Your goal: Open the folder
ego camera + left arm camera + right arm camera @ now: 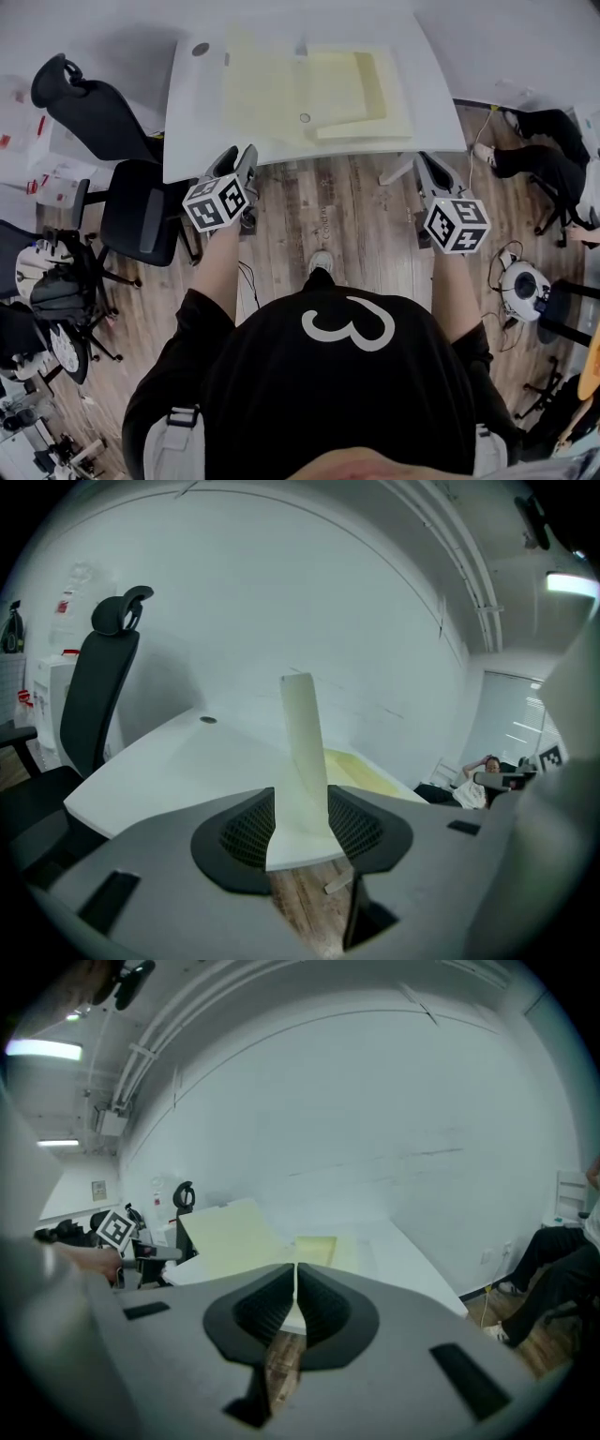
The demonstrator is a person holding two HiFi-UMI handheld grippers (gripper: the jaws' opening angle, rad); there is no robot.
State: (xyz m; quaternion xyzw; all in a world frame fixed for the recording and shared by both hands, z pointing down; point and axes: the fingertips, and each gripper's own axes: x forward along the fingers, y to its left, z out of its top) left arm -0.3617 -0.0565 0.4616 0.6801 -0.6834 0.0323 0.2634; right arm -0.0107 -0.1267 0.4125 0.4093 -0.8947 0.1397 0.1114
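L gripper (pixel 237 159): jaws clearly apart, pads pressing on nothing. In the left gripper view a pale upright strip (pixel 302 752) shows in the gap; can't tell what it is. R gripper (pixel 429 178): jaws nearly together, only a sliver btwn them, nothing in it.

Both hang over the wood floor (pixel 319 216), just short of the table's near edge (pixel 281 161). L sits at 11 o'clock from you, R at 1 o'clock, well apart, w/ bare floor btwn them at 12. A black office chair (pixel 131 202) stands at 9, near your L forearm (pixel 217 272). A round white device (pixel 523 286) w/ cables sits on the floor at 3. A seated person's legs (pixel 544 150) are at 2, past the table's R corner.

The folder (pixel 309 94), pale yellow, lies spread open flat on the white table at 12, beyond both grippers and touching neither. White wall behind.

Pose: both your forearms reach fwd. Grippers point at the table, tipped slightly down.
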